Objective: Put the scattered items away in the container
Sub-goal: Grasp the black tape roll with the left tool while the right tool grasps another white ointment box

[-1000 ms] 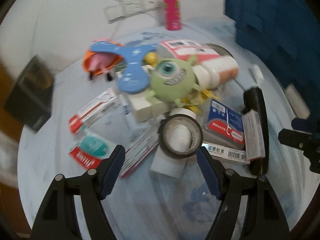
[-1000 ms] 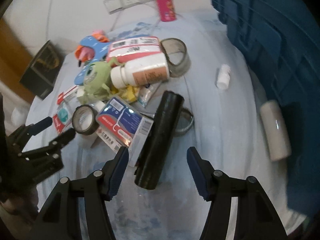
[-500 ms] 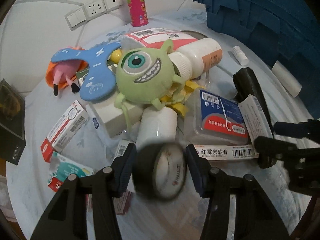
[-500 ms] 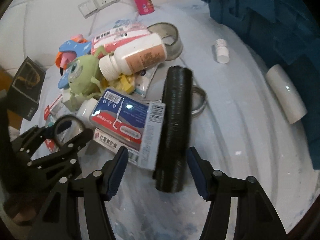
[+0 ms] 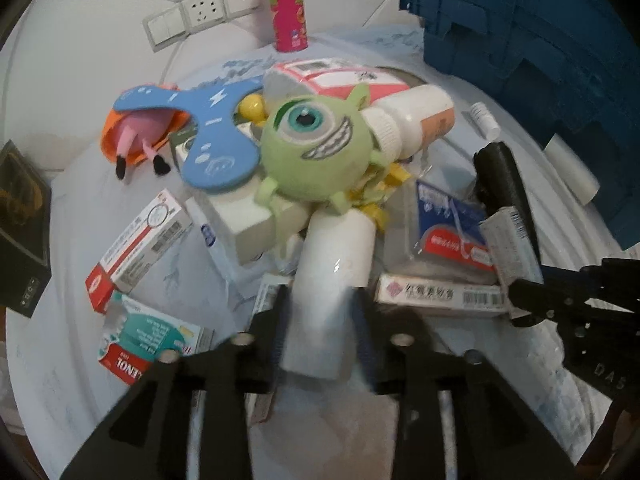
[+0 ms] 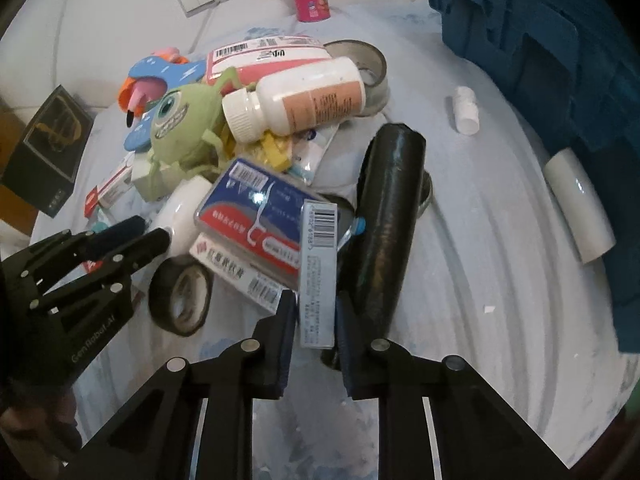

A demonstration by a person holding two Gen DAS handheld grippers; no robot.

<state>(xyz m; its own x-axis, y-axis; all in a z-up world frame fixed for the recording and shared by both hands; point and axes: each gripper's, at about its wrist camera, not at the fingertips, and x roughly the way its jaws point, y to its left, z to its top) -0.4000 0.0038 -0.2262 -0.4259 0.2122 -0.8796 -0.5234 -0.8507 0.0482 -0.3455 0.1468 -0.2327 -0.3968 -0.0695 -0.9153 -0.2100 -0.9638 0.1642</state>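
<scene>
The right gripper (image 6: 316,320) pinches a slim pale-blue box (image 6: 318,276) by its near end, at the near edge of the table (image 6: 500,280), just beside a black roll (image 6: 388,216). The left gripper (image 5: 320,320) is closed around the near end of a white tube (image 5: 332,276) that lies below the green plush monster (image 5: 320,152), its fingers blurred, while a roll of dark tape (image 6: 180,300) stands on edge beside it. The blue crate (image 6: 560,60) sits at the table's far right corner.
</scene>
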